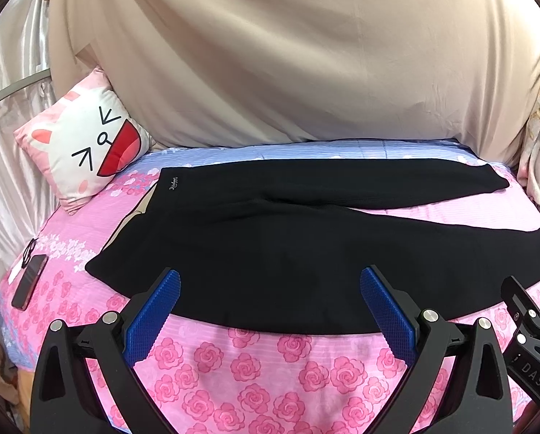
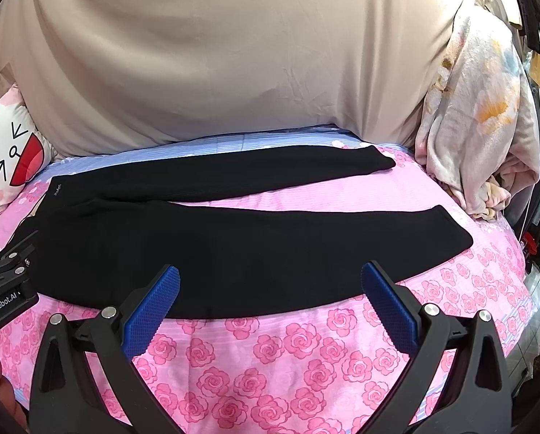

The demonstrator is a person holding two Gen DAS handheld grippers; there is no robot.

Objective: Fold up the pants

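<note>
1. Left wrist view: the left hand-held gripper (image 1: 270, 303) is held wide open, nothing between its blue pads (image 1: 154, 314); its tips hang over the near edge of the pants (image 1: 270, 253).
2. The black pants are laid flat across the bed (image 1: 255, 379), waistband toward the left edge, both legs stretched toward the right edge. The far leg lies near the bed's far edge; the near leg runs along the near edge, with a strip of pink sheet seen between them.
3. A cat-face pillow (image 1: 85, 144) is propped at the far left corner. A phone (image 1: 29, 282) lies by the left edge, well apart from the pants.
4. The right hand-held gripper (image 1: 530, 336) is seen in part at the right, near the near leg.
5. Right wrist view: the right hand-held gripper (image 2: 270, 300) is also spread wide, holding nothing, its pads (image 2: 389, 311) above the near leg of the pants (image 2: 233, 246).
6. The left hand-held gripper (image 2: 9, 275) is seen at the left, by the waist end; its opening cannot be told here.
7. A crumpled blanket (image 2: 480, 126) is piled at the far right corner of the bed (image 2: 270, 361).
8. A beige cloth (image 2: 233, 54) is draped behind the bed.
</note>
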